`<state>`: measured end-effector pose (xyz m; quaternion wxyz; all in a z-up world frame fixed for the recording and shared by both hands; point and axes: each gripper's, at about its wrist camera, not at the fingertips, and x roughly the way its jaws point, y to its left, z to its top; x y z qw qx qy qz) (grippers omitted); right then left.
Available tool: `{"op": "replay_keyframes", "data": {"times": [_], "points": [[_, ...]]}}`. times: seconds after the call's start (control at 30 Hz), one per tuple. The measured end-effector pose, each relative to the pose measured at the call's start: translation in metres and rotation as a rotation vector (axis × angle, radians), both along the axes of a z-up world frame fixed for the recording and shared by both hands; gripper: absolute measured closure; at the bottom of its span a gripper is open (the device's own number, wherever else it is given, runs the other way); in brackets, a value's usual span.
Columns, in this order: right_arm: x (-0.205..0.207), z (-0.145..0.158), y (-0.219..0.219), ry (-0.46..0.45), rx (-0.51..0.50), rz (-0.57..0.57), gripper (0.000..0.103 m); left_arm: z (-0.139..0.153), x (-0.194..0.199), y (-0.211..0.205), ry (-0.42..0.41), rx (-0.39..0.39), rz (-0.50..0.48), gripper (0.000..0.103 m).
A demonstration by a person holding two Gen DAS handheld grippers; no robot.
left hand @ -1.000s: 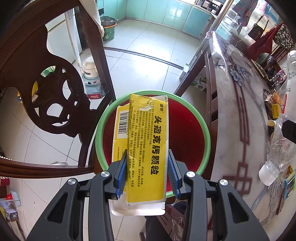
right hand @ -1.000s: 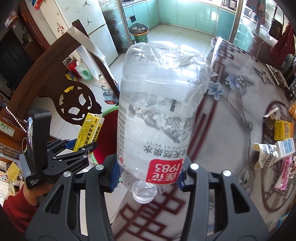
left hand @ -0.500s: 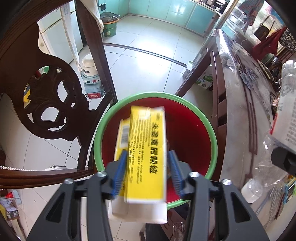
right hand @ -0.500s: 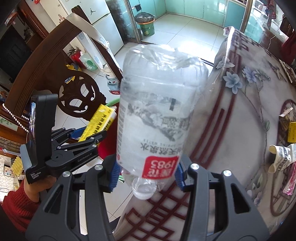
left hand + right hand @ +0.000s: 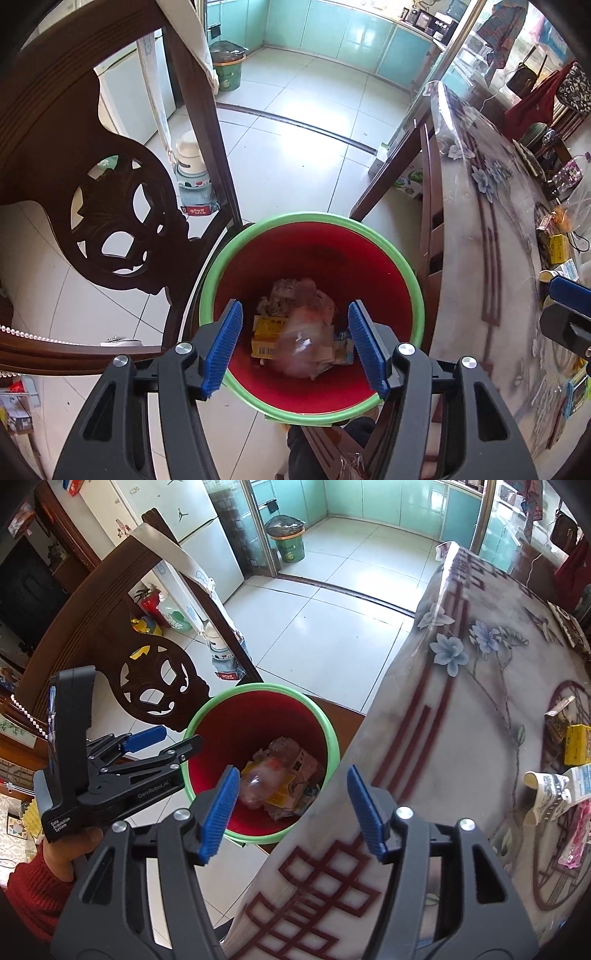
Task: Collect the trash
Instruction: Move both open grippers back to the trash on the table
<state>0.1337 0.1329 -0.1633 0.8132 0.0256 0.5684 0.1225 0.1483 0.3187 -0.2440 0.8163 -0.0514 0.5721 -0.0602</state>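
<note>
Below the left gripper (image 5: 294, 345), at the lower centre of its frame, stands a red bin (image 5: 369, 266) with a green rim, and the jaws hang apart over its mouth with nothing between the blue pads. At the bottom of the bin lies a heap of trash: a yellow box (image 5: 266, 338) with a barcode, crumpled wrappers, and a clear plastic bottle (image 5: 295, 350), blurred, lying across them. In the right wrist view the right gripper (image 5: 291, 810) fills the lower middle; its jaws are opening and hold nothing, with the bin to the left of them and the edge of the table (image 5: 461, 709) beneath the right pad. The bottle (image 5: 258, 782) shows there too, blurred, inside the bin on top of the yellow box (image 5: 280, 794). At the left of that frame a hand (image 5: 70, 853) in a red sleeve grips the other tool. More litter, a yellow carton (image 5: 576, 744) and a crushed paper cup (image 5: 550, 794), lies on the table at the right edge. A carved dark wooden chair (image 5: 110, 206) stands just beside the bin.
</note>
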Motion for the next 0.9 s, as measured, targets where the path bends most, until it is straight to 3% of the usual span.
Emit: {"op": "replay_keyframes", "data": {"times": [0.53,0.7,0.9], "points": [[-0.057,-0.003,-0.081,0.018,-0.028,-0.200,0.035,0.039,-0.033,-0.050,-0.083,-0.011,-0.134,0.046],[-0.084,-0.003,-0.139,0.019,-0.065,-0.327,0.035,0.038,-0.045,-0.090,-0.071,-0.024,-0.217,0.046],[-0.114,0.002,-0.252,0.000,-0.111,-0.557,0.034,0.049,-0.057,-0.149,-0.095,-0.034,-0.288,0.046]]}}
